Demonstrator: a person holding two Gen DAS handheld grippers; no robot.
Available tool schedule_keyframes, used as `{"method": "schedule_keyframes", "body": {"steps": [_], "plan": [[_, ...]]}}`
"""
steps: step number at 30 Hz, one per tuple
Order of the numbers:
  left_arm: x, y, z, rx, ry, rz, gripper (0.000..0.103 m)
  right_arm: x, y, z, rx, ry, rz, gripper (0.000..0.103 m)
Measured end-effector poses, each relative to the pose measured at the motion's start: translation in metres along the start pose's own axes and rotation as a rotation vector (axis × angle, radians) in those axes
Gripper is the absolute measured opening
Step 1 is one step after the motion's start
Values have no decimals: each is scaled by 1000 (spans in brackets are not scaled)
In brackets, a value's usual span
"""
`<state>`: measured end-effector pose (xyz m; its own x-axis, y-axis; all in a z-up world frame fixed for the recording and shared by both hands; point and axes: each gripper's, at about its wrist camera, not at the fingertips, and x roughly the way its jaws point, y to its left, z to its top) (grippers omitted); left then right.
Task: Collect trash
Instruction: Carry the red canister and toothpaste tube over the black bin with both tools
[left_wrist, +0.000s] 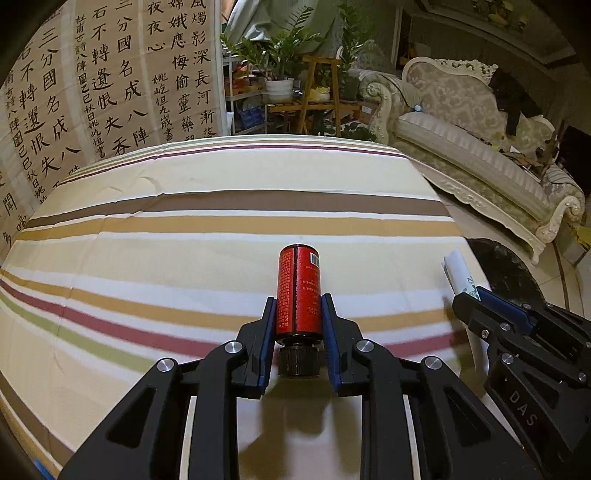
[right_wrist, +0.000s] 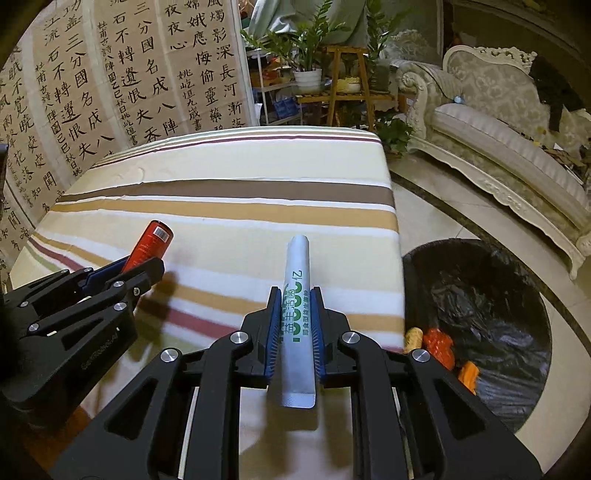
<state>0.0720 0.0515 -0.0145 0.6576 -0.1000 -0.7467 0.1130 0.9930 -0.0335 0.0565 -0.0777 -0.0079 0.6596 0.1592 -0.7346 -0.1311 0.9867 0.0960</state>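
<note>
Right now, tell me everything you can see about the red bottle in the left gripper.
The red bottle is a small cylinder with a glossy red label covered in fine print, a barcode near its far end, and a ribbed black cap at the near end. It looks like plastic or metal; I cannot tell which. The left gripper is shut on it, blue-padded fingers pressing both sides, cap toward the camera, held above the striped cloth.

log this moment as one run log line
left hand-held gripper: shut on red bottle | right hand-held gripper: shut on white sachet | bin: right of striped table
</note>
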Motion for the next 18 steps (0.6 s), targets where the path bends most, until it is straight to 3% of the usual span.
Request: {"method": "schedule_keyframes", "body": {"steps": [18], "plan": [[-29,-42,-21,43,-46,-50,24,-46,-46,-35,69,-55,-52,16]]}}
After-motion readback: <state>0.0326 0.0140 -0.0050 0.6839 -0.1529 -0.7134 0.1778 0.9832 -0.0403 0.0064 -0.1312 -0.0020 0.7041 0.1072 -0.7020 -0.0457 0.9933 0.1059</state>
